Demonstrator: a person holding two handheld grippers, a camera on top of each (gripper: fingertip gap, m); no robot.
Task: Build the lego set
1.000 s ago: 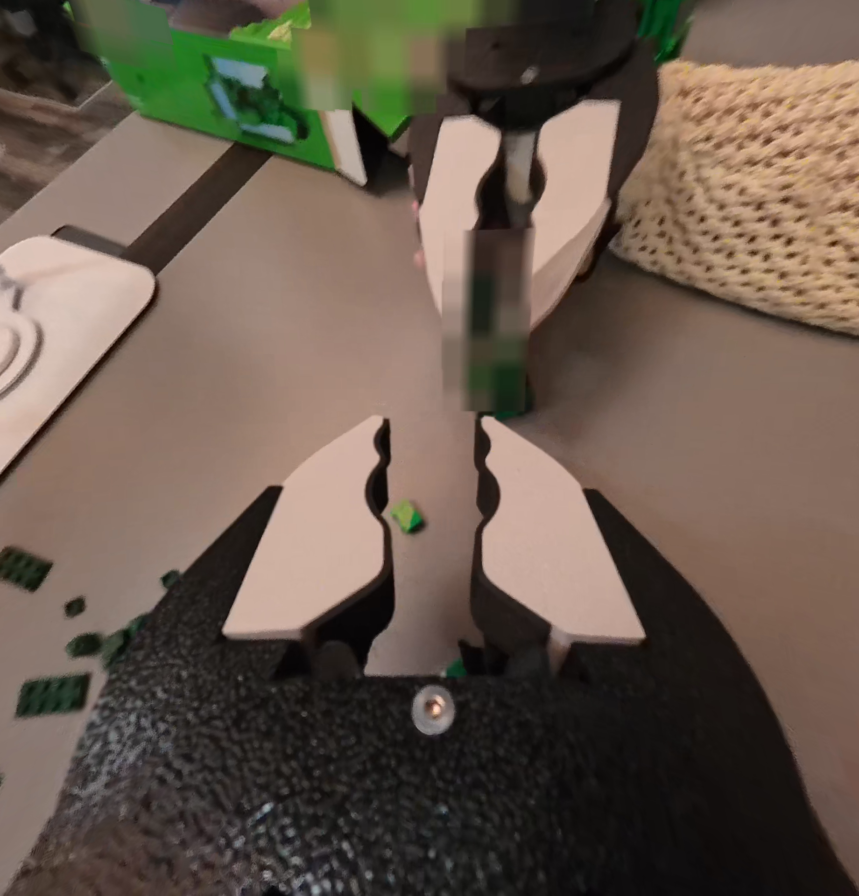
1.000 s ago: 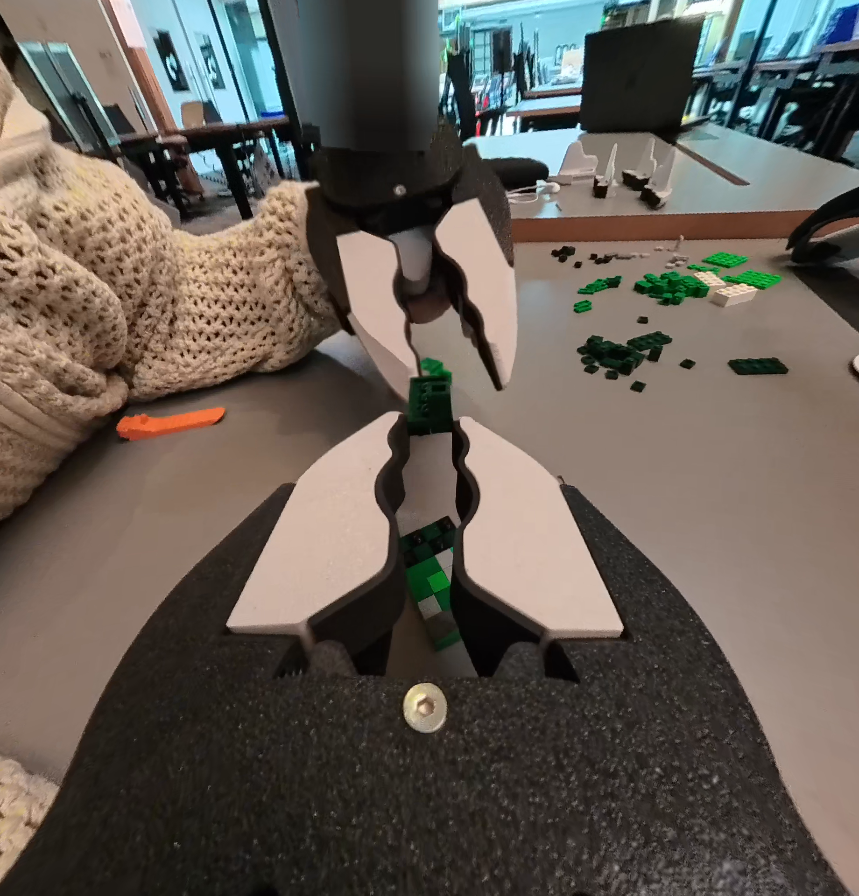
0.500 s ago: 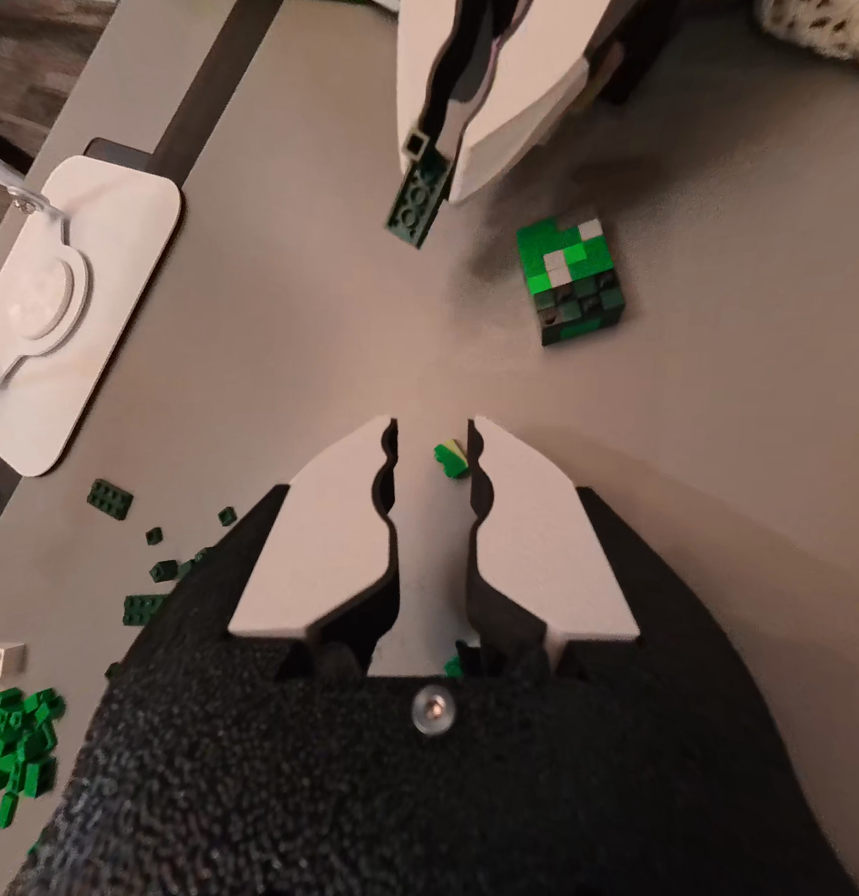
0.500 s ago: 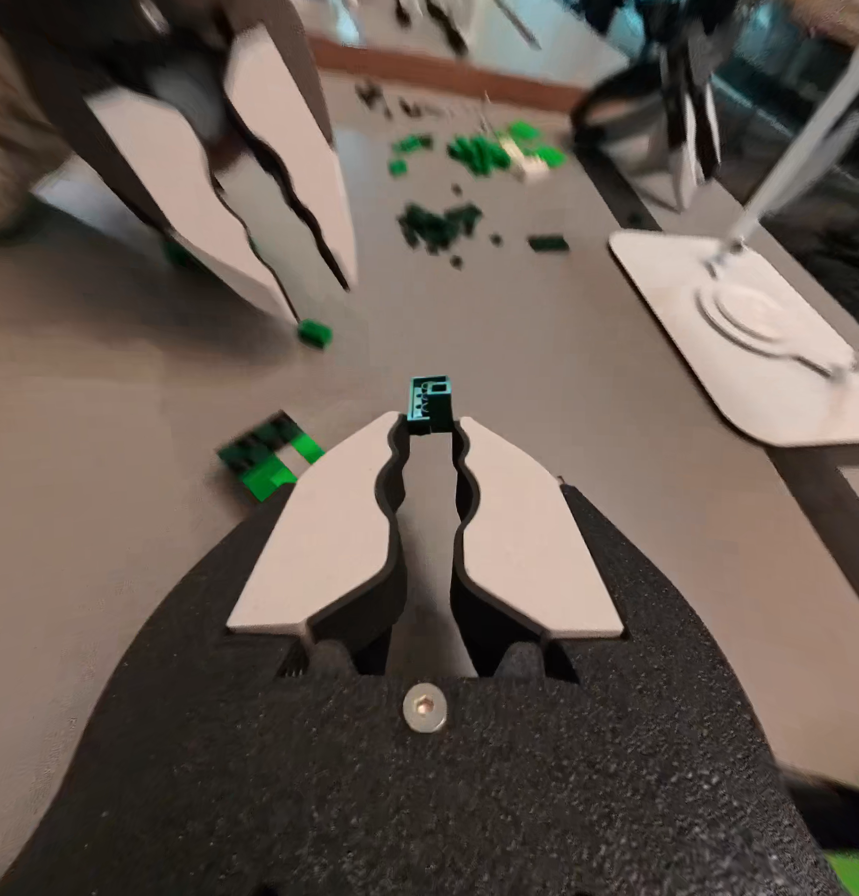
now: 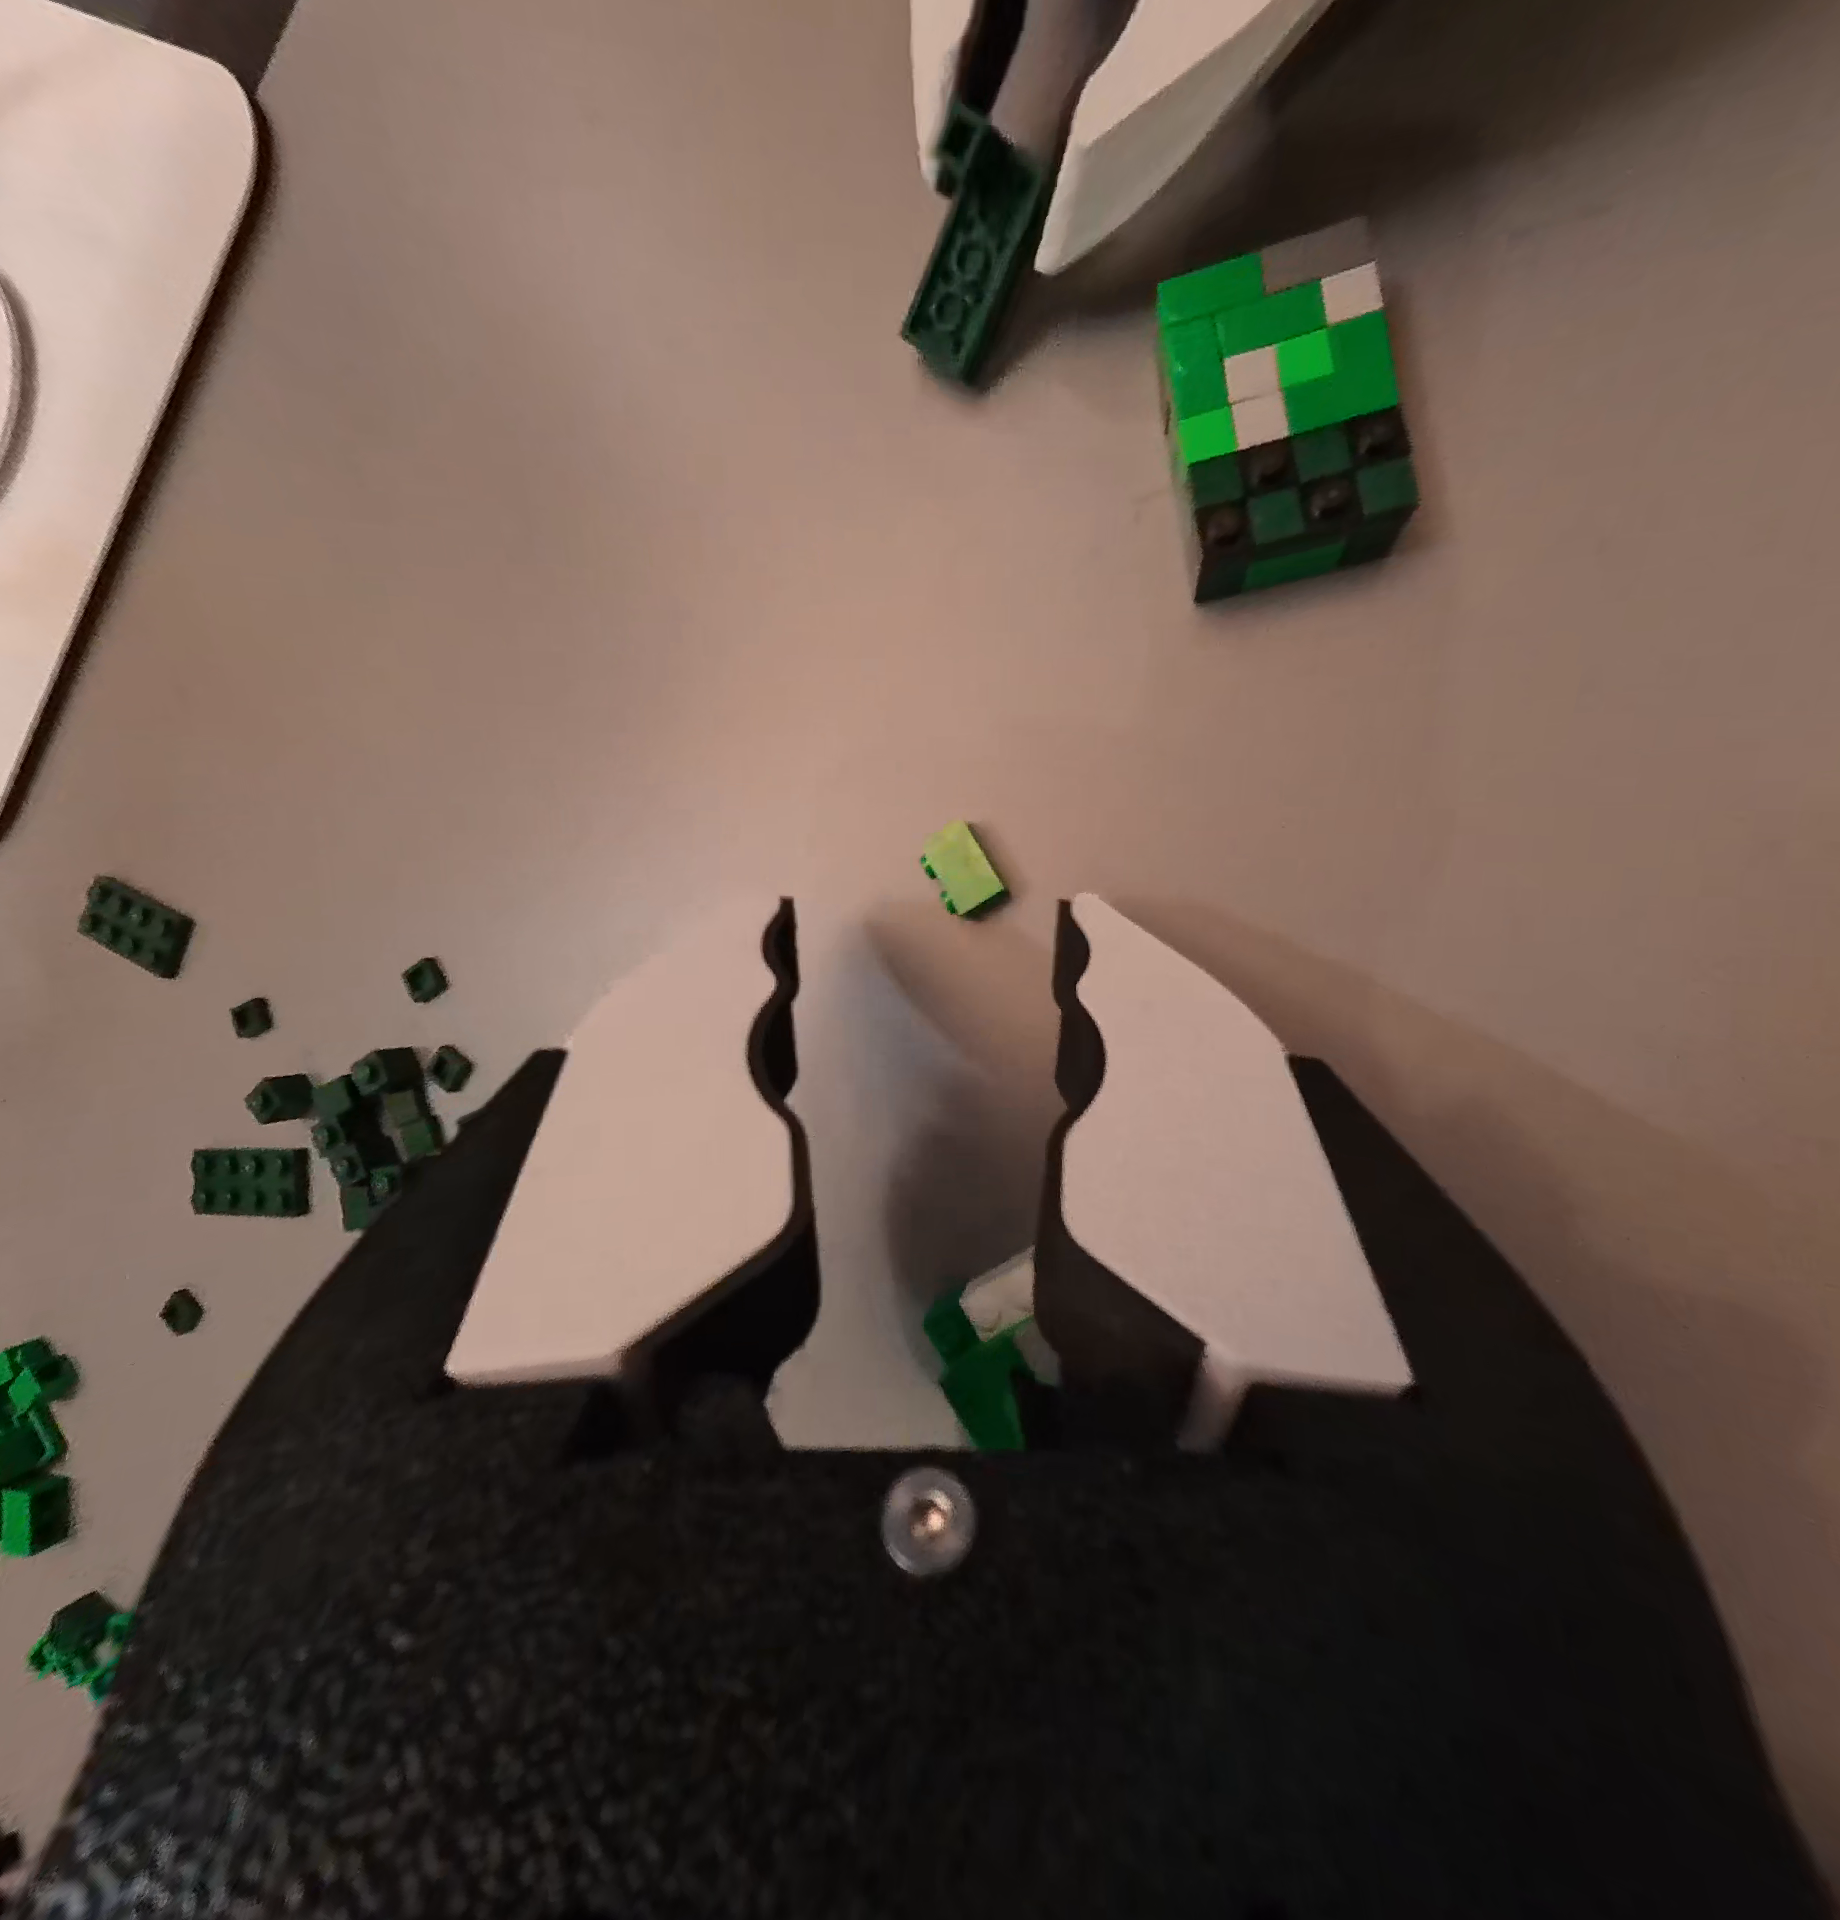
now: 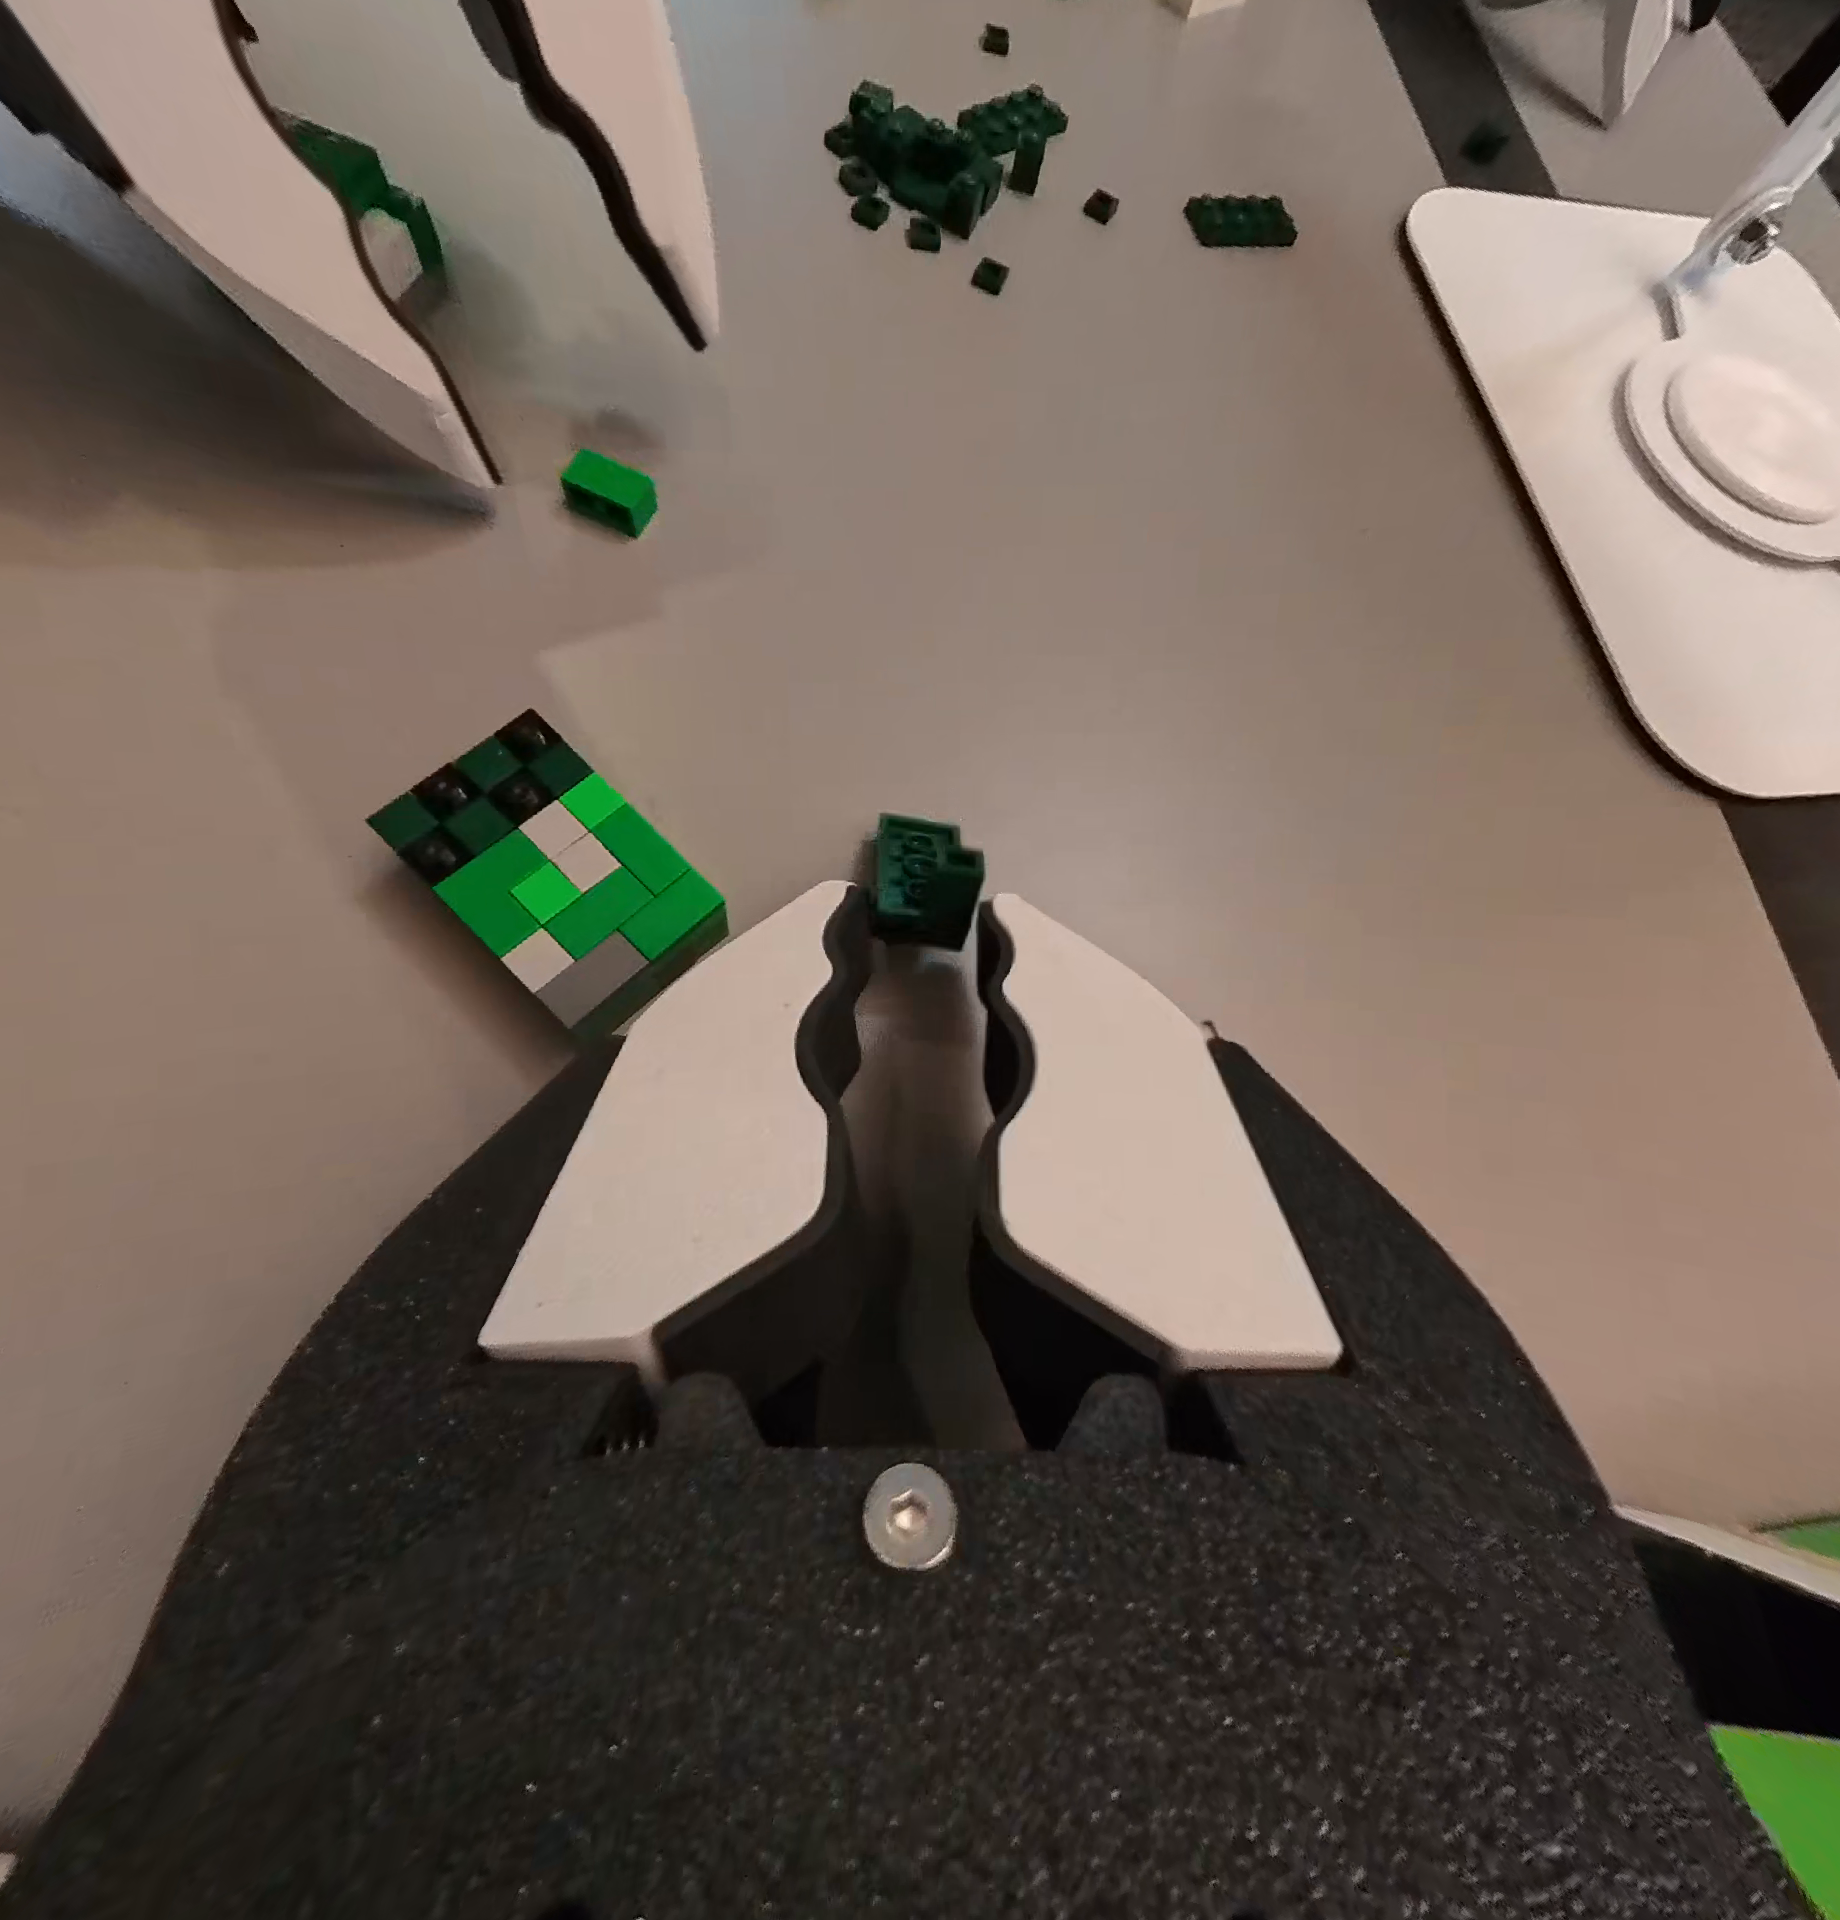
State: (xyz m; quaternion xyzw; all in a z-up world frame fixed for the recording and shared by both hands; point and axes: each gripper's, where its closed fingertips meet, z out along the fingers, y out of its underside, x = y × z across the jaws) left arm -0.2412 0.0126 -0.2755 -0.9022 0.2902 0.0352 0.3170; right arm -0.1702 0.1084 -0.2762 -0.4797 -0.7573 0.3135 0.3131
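My left gripper (image 5: pixel 926 914) is open above the grey table. A small light green brick (image 5: pixel 963 883) lies on the table just ahead of its tips. A green and white piece (image 5: pixel 983 1340) sits deep between its fingers, against the right one. My right gripper (image 6: pixel 921 904) is shut on a dark green piece (image 6: pixel 921 878), which sticks out past its tips; it also shows in the left wrist view (image 5: pixel 973 270). The built green, white and grey block (image 5: pixel 1285 416) lies on the table beside the right gripper (image 6: pixel 547 873). The left gripper (image 6: pixel 589 400) shows top left in the right wrist view, near the small green brick (image 6: pixel 609 494).
A white stand base (image 5: pixel 64 416) lies at the table's edge (image 6: pixel 1674 499). Loose dark green bricks (image 5: pixel 355 1122) are scattered left of my left gripper (image 6: pixel 937 156), with a bright green pile (image 5: pixel 12 1455) nearer. A green box corner (image 6: pixel 1809 1787) shows bottom right. Across from one pair of fingers to the other is roughly 12 cm.
The two grippers have drawn apart, and both now look down on the table. The left jaws have opened wider. The small light green brick was between the left fingers and is now past their tips.
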